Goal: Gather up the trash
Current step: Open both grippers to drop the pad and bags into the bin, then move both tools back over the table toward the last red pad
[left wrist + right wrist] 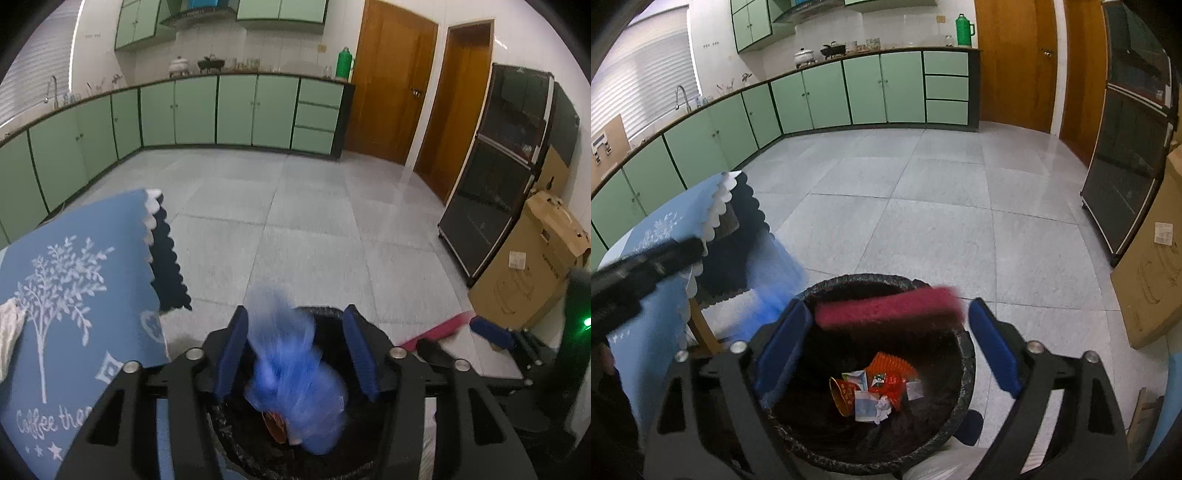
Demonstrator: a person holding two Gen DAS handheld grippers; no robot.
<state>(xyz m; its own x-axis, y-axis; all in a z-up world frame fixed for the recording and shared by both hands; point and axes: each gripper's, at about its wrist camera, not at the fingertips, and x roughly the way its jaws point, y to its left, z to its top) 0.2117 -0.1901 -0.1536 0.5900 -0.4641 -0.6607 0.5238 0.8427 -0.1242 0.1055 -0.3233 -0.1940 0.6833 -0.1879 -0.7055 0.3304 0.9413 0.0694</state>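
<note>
My left gripper (295,314) stands open above a black-lined trash bin (236,450). A blurred blue plastic piece (295,373) hangs loose between its blue pads (231,354), which do not press on it. In the right wrist view my right gripper (888,306) is open wide over the same bin (868,280). A blurred flat red piece (886,308) lies across the gap near its fingertips, clear of both pads. Orange wrappers (886,373) and white paper scraps (866,404) lie on the bin's bottom. The left gripper's black body (646,269) reaches in from the left.
A table with a blue printed cloth (74,277) stands just left of the bin. A cardboard box (535,273) and a black glass cabinet (498,166) line the right wall. Green kitchen cabinets (868,88) run along the far side of the tiled floor (923,221).
</note>
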